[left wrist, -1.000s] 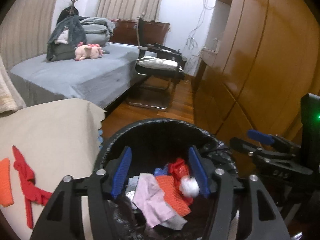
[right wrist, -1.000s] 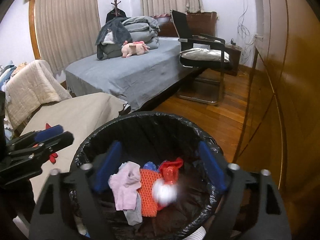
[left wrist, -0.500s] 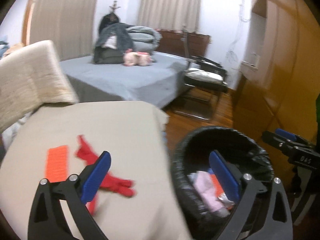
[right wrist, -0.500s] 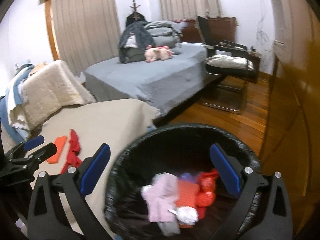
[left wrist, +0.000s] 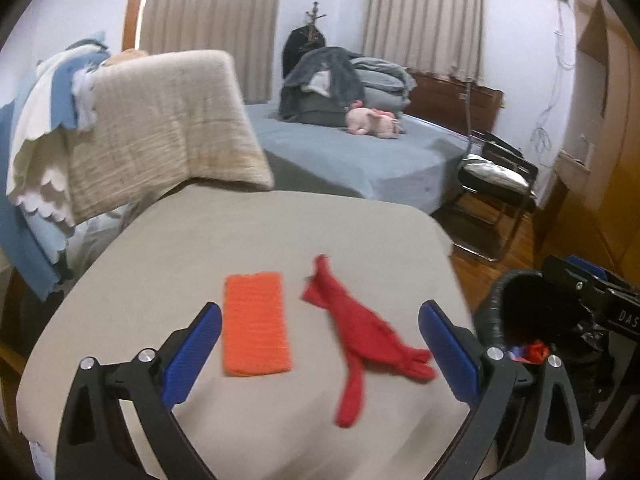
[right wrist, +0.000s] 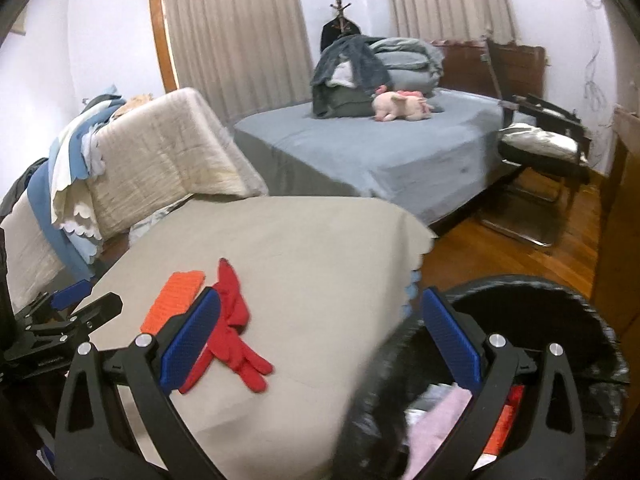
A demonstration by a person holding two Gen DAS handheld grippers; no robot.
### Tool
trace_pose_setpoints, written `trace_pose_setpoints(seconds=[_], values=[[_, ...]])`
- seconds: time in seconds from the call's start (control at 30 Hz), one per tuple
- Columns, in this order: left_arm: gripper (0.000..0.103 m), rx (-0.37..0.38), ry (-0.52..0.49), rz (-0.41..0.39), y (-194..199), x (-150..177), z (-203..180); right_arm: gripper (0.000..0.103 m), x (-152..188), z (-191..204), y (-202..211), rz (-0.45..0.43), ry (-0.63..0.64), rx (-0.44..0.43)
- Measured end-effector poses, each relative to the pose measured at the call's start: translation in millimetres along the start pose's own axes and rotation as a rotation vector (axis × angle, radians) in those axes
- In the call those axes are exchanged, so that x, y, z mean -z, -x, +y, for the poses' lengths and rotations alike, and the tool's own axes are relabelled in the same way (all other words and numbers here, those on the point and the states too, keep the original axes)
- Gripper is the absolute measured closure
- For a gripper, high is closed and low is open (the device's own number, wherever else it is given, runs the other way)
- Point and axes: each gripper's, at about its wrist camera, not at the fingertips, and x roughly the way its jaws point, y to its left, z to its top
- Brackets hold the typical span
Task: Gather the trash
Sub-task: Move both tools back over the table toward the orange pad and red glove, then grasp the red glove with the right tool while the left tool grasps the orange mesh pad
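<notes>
Trash still out for you is two fabric pieces on the beige cloth-covered surface (left wrist: pixel 248 232): a flat orange knitted rectangle (left wrist: pixel 256 324) with a ribbed weave, and just to its right, apart from it, a limp red glove (left wrist: pixel 360 332) with fingers splayed toward the surface's right edge and its cuff trailing down toward the near edge. Your left gripper (left wrist: pixel 320 344) hangs over both with its jaws spread wide, having just been opening, and nothing sits between its blue textured pads (left wrist: pixel 192 356).

Your right gripper (right wrist: pixel 320 340) is spread wide too, also just opened further and empty, straddling the surface's right edge and the round bin (right wrist: pixel 560 304). That bin, lined with a crinkled black plastic bag, stands on the wooden floor just beside the surface's right edge. Inside it you can see a soft pale pink cloth (right wrist: pixel 436 412) and something red-orange; the rest is hidden.

Behind the surface a coarse cream blanket (left wrist: pixel 160 128) drapes over a rack.
</notes>
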Motion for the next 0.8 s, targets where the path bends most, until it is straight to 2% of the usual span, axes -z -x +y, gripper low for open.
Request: trace_pose_setpoints(seconds=[0.37, 0.8], values=[[0.006, -0.065, 0.045, 0.051, -32.9, 11.6, 60.6, 0.006, 10.0, 49.3, -78.1, 0.092, 0.058, -0.028], [0.006, -0.098, 0.076, 0.111, -57.5, 28.4, 87.7, 0.006, 33.8, 80.1, -141.4, 0.223, 0.102, -0.055]])
